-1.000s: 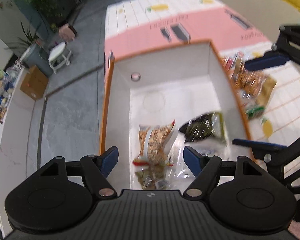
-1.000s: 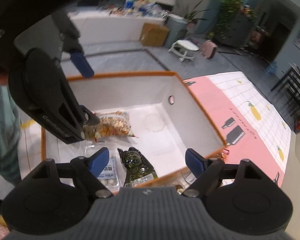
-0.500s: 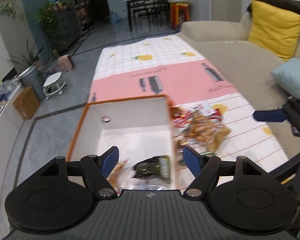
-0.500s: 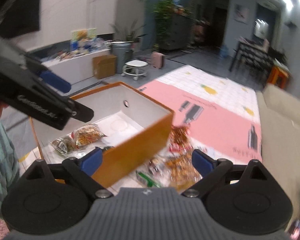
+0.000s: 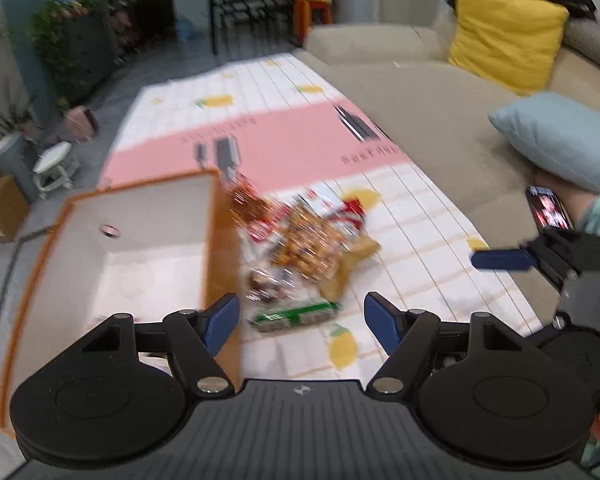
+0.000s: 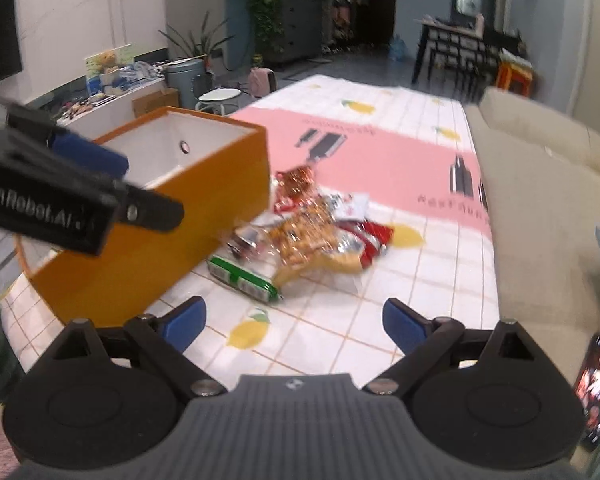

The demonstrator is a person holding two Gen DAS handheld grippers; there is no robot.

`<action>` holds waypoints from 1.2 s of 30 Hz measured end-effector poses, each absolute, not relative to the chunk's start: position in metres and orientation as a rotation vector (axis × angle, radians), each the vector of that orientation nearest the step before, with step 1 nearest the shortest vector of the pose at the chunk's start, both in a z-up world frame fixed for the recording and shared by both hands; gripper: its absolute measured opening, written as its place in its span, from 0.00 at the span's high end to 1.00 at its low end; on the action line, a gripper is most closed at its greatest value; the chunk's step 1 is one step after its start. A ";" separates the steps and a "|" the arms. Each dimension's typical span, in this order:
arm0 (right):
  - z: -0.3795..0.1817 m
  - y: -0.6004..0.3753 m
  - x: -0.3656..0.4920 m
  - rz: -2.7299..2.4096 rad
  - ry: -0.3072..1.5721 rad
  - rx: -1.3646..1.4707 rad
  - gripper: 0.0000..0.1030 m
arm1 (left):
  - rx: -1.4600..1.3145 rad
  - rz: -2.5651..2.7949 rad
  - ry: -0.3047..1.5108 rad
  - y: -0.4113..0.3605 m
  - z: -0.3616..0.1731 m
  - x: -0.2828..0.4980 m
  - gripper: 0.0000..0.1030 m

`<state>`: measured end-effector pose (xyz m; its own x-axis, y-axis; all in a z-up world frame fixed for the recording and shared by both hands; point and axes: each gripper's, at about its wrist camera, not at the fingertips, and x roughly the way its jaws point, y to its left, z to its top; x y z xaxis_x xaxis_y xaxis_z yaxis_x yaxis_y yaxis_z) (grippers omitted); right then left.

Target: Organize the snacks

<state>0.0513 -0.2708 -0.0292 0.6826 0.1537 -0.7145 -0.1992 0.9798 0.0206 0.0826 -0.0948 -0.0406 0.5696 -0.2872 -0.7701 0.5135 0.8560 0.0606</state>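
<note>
Snack pile [image 5: 312,240] on patterned mat [image 5: 412,248], just beside orange box [image 5: 220,240]; green pack [image 6: 242,280] nearest.
Box interior mostly hidden; sorting judged unfinished, pile left.
Left gripper [image 5: 300,318] jaws wide apart, empty.
Right gripper [image 6: 294,320] jaws wide, closing slightly, nothing between.

box [image 6: 156,248]: orange outside, white inside
mat [image 6: 380,160]: white squares, yellow lemons, pink band
long snack pack [image 6: 244,280]: green and white
cushion [image 5: 504,52]: yellow
</note>
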 end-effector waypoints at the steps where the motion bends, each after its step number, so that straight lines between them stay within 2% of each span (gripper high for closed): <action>1: -0.034 -0.274 0.053 0.195 0.802 -0.059 0.15 | 0.306 -0.490 0.866 -0.099 -0.047 0.086 0.19; 2: -0.038 -0.276 0.057 0.190 0.810 -0.064 0.16 | 0.328 -0.490 0.887 -0.104 -0.054 0.090 0.19; 4: -0.047 -0.279 0.065 0.186 0.823 -0.076 0.26 | 0.389 -0.507 0.903 -0.112 -0.064 0.097 0.19; 12: -0.071 -0.278 0.094 0.258 0.830 -0.195 0.38 | 0.644 -0.634 0.919 -0.128 -0.081 0.125 0.24; 16: -0.082 -0.290 0.114 0.267 0.864 -0.121 0.45 | 0.757 -0.679 0.928 -0.134 -0.092 0.136 0.26; 23: -0.084 -0.318 0.145 0.222 0.891 0.172 0.44 | 0.914 -0.715 0.985 -0.151 -0.121 0.148 0.28; 25: -0.088 -0.321 0.152 0.212 0.911 0.235 0.35 | 0.931 -0.711 1.011 -0.156 -0.129 0.152 0.28; 27: -0.094 -0.323 0.159 0.199 0.931 0.279 0.33 | 0.946 -0.690 1.033 -0.159 -0.136 0.157 0.29; 32: -0.113 -0.330 0.172 0.208 0.999 0.443 0.36 | 0.962 -0.656 1.036 -0.165 -0.143 0.160 0.29; 35: -0.120 -0.329 0.173 0.218 1.009 0.509 0.59 | 0.966 -0.651 1.042 -0.167 -0.145 0.161 0.29; 36: -0.121 -0.328 0.173 0.219 1.013 0.514 0.73 | 0.969 -0.646 1.040 -0.167 -0.146 0.161 0.30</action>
<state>0.1727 -0.3276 -0.1213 0.5201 0.4059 -0.7515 0.0592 0.8606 0.5058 0.1614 -0.1673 -0.1463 0.3906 -0.0038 -0.9205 0.8233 0.4489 0.3475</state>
